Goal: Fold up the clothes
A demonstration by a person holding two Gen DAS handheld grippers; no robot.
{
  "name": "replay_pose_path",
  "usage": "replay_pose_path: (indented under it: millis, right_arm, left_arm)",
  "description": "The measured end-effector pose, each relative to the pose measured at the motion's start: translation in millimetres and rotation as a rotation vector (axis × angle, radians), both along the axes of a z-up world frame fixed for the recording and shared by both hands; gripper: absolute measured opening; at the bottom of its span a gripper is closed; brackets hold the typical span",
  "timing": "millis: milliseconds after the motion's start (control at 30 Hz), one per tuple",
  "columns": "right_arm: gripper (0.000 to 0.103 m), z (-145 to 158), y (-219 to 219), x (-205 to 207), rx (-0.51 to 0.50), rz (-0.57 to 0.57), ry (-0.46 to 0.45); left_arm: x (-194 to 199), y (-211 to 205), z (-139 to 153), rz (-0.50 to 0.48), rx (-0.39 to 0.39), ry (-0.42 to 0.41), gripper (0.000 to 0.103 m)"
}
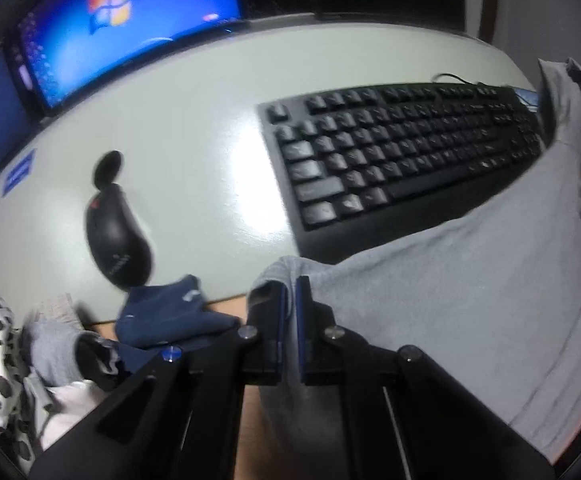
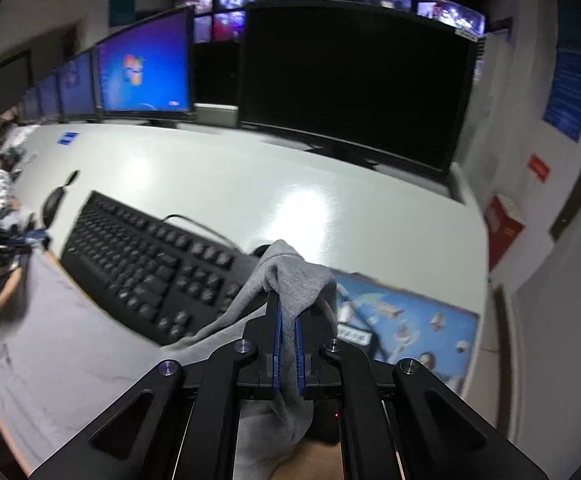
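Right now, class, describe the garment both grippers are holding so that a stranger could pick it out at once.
Start at the black keyboard on the pale desk. Stretched across its near edge hangs a plain grey garment, pinched by the left gripper and the right gripper. Unlike the navy and spotted clothes piled beside it, it is light grey and lifted.

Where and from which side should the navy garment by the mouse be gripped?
Judging from the left view, take the navy garment at its raised peak nearest the mouse, coming from above: it lies crumpled at the desk edge, and that upstanding fold offers a pinchable ridge.
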State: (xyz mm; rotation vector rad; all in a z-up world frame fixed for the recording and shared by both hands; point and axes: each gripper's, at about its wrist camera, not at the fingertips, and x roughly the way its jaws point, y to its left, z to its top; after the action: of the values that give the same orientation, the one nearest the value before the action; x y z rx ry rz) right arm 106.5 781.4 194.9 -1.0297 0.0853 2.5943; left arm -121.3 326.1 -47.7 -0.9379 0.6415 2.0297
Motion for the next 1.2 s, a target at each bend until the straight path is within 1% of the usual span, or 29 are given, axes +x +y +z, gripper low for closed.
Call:
replay_pose_path:
  millis: [67, 167, 300, 400, 467, 533, 600, 633, 667, 700, 733, 767, 833, 900, 967, 1033, 1067, 1100, 1133, 1167, 1200]
  right_arm:
    - [0.005, -2, -8, 1, -0.017, 0.036, 0.007]
    - [0.005, -2, -34, 12, 0.011, 0.115, 0.025]
    - [0.005, 11, -73, 39, 0.054, 0.241, 0.070]
    - [0.005, 8, -108, 73, 0.088, 0.353, 0.087]
    - [0.005, -2, -131, 95, 0.087, 0.428, 0.088]
    - [0.005, -23, -153, 127, 0.068, 0.490, 0.085]
    - [0.005, -54, -174, 146, 0.052, 0.521, 0.042]
    - [0.005, -73, -186, 148, 0.085, 0.505, -0.004]
    - [0.005, -94, -199, 146, 0.109, 0.507, -0.067]
    - [0.008, -114, -212, 143, 0.132, 0.509, -0.130]
    - [0.009, -134, -224, 141, 0.156, 0.510, -0.190]
    - [0.009, -146, -235, 137, 0.187, 0.509, -0.232]
    - [0.009, -168, -256, 131, 0.250, 0.506, -0.307]
    - [0.009, -160, -266, 138, 0.323, 0.493, -0.263]
    - [0.009, -144, -254, 146, 0.277, 0.466, -0.203]
    - [0.021, -129, -228, 153, 0.204, 0.404, -0.147]
    - [0.042, -124, -218, 156, 0.179, 0.378, -0.133]
    - [0.066, -121, -214, 159, 0.167, 0.366, -0.119]
    - [0.072, -118, -211, 161, 0.155, 0.358, -0.106]
    - [0.074, -118, -213, 159, 0.142, 0.371, -0.100]
    - [0.074, -117, -215, 158, 0.128, 0.385, -0.094]
  left_arm:
    - [4, 4, -1, -0.005, -0.003, -0.005, 0.005]
    - [10, 7, 10, -0.040, 0.024, -0.023, 0.005]
    - [33, -16, 24, -0.074, 0.079, -0.023, 0.005]
    - [54, -43, 29, -0.089, 0.120, -0.019, 0.005]
    - [68, -66, 21, -0.084, 0.130, -0.031, 0.005]
    - [80, -85, 6, -0.079, 0.117, -0.062, 0.005]
    - [95, -96, -10, -0.075, 0.087, -0.067, 0.005]
    - [105, -96, -13, -0.090, 0.085, -0.069, 0.005]
    - [115, -92, -14, -0.110, 0.094, -0.074, 0.005]
    - [128, -85, -14, -0.139, 0.102, -0.079, 0.005]
    - [140, -75, -14, -0.173, 0.107, -0.082, 0.005]
    - [152, -64, -13, -0.200, 0.108, -0.074, 0.007]
    - [179, -41, -14, -0.250, 0.101, -0.040, 0.007]
    - [201, -18, -18, -0.314, 0.092, -0.038, 0.008]
    - [213, -2, -24, -0.332, 0.077, -0.023, 0.008]
    - [223, 12, -30, -0.338, 0.056, 0.008, 0.009]
    - [225, 19, -33, -0.334, 0.048, 0.019, 0.009]
    - [225, 24, -35, -0.329, 0.048, 0.012, 0.009]
    - [223, 28, -36, -0.330, 0.053, -0.009, 0.013]
    - [221, 30, -37, -0.326, 0.061, -0.026, 0.016]
    - [217, 31, -37, -0.312, 0.069, -0.040, 0.016]
